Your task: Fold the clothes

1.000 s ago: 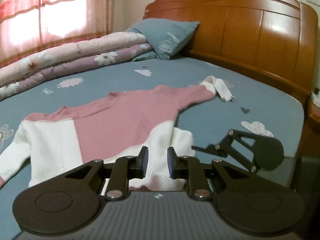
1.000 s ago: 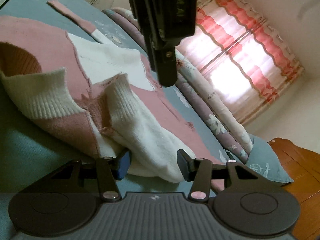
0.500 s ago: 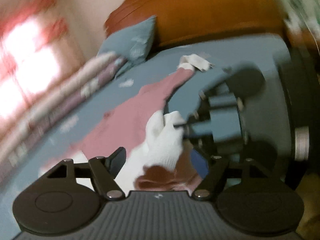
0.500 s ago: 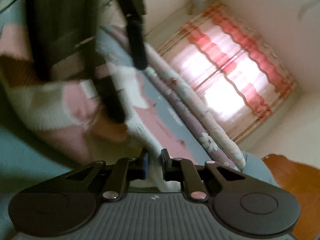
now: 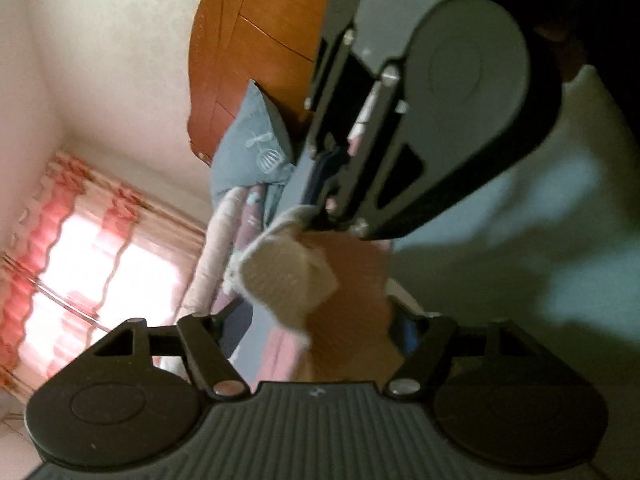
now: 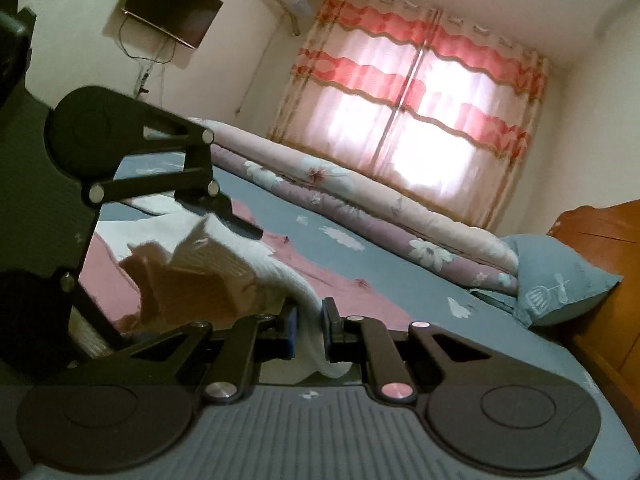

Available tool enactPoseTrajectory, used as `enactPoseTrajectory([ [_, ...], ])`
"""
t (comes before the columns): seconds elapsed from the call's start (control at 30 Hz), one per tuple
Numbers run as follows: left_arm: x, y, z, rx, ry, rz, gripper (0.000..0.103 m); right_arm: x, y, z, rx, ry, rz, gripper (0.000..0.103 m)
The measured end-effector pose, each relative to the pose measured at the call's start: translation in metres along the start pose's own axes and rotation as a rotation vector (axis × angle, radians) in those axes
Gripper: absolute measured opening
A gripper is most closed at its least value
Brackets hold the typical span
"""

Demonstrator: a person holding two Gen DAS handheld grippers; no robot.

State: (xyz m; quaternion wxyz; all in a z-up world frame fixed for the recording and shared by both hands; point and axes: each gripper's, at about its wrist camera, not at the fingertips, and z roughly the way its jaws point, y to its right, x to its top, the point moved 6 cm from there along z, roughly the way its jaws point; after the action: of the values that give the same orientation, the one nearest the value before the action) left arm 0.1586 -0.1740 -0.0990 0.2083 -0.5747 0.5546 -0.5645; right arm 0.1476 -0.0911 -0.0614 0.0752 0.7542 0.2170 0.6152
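A pink and white knit sweater (image 6: 352, 280) lies spread on the blue bed sheet (image 6: 400, 264). My right gripper (image 6: 310, 332) is shut on a white ribbed edge of it (image 6: 276, 268), and the fabric bunches up off the bed. In the left wrist view, which is rolled on its side, the right gripper (image 5: 320, 204) pinches that white edge (image 5: 288, 276) just ahead. My left gripper (image 5: 320, 324) is wide open, and the hanging fabric sits between its fingers without being held. My left gripper's upper finger (image 6: 234, 220) reaches over the lifted fold.
A rolled floral quilt (image 6: 360, 196) runs along the far side of the bed below the pink curtains (image 6: 420, 92). A blue pillow (image 6: 560, 280) leans on the wooden headboard (image 6: 600, 232). A dark screen (image 6: 172, 8) hangs on the wall.
My right gripper has shut on the sweater's white edge and lifted it. My left gripper has opened wide, rolled onto its side and closed in on the lifted fabric.
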Motion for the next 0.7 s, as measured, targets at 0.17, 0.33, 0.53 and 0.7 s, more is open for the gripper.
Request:
enactPoseTrajectory([
  [0.17, 0.005, -0.042, -0.003, 0.029, -0.004, -0.216, 0.009, -0.006, 0.004, 0.000, 0.000, 0.007, 0.043, 0.043],
  [0.33, 0.011, -0.081, -0.024, 0.056, 0.031, -0.354, 0.008, -0.015, 0.003, 0.009, -0.041, -0.028, 0.033, 0.047],
  [0.53, 0.013, -0.096, -0.049, 0.044, 0.086, -0.391, 0.008, -0.028, 0.002, 0.022, -0.118, -0.089, 0.011, 0.047],
  [0.7, 0.016, -0.085, -0.049, -0.024, 0.101, -0.395, 0.008, -0.036, 0.003, 0.030, -0.150, -0.143, -0.008, 0.047],
])
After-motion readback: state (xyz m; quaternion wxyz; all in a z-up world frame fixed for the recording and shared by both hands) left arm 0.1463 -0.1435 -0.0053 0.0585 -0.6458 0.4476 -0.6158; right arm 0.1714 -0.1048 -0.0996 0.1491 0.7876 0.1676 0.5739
